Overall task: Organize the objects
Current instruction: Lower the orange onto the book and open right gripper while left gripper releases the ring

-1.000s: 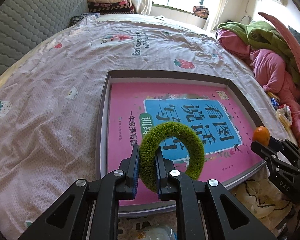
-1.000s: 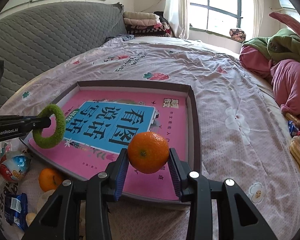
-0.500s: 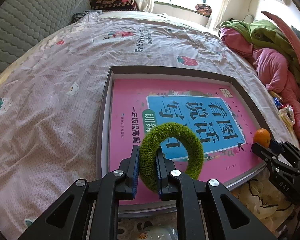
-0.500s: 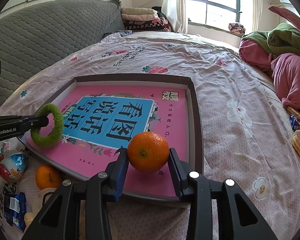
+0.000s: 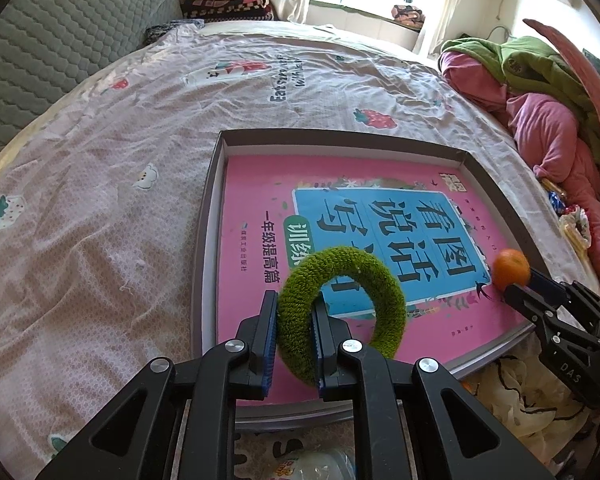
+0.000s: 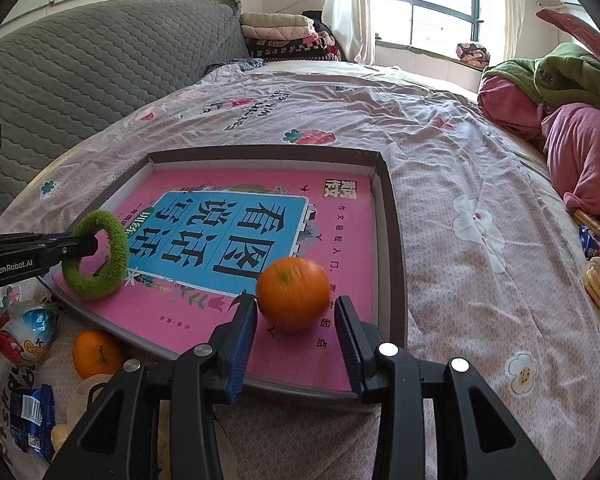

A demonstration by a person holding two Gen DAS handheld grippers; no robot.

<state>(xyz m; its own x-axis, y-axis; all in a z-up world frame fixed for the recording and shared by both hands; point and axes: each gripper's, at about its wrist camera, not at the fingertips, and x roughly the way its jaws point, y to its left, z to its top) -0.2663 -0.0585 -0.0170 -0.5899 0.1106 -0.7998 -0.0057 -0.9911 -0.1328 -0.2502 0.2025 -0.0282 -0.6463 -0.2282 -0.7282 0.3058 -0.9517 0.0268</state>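
Two tools are over the near end of a shallow box tray on the bed. The left tool is clamped on a green fuzzy ring, held upright above the pink book lying in the tray. The right tool has its jaws spread, a blurred orange between them and clear of both pads. Another orange lies outside the tray.
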